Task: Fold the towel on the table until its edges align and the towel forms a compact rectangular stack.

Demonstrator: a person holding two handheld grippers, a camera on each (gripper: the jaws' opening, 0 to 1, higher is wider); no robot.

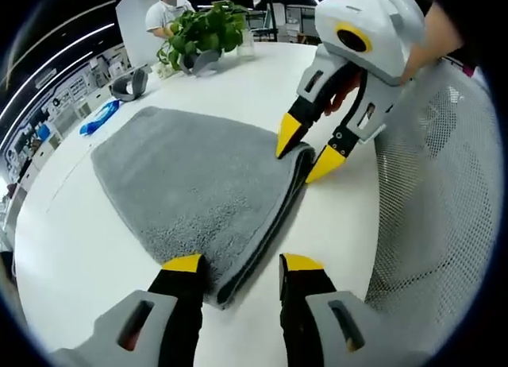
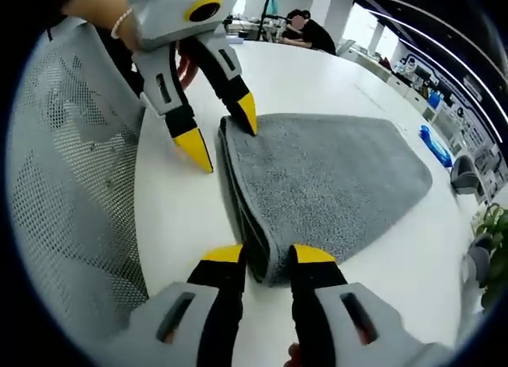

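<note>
A grey towel (image 1: 190,184) lies folded in two on the white table (image 1: 71,248), its thick folded edge towards the mesh chair. In the left gripper view my left gripper (image 1: 242,264) stands open, its yellow-tipped jaws astride the towel's near corner. My right gripper (image 1: 306,151) is open over the far end of that edge, one tip on the cloth and one on the table. The right gripper view has the same towel (image 2: 325,176), with my right gripper (image 2: 267,254) open around its corner and my left gripper (image 2: 221,133) open at the other end.
A grey mesh chair (image 1: 436,200) (image 2: 71,184) stands against the table's edge beside the fold. At the table's far side are a potted plant (image 1: 205,29), a blue object (image 1: 99,117) (image 2: 436,144) and a grey object (image 1: 131,83). People sit beyond (image 1: 163,13) (image 2: 313,33).
</note>
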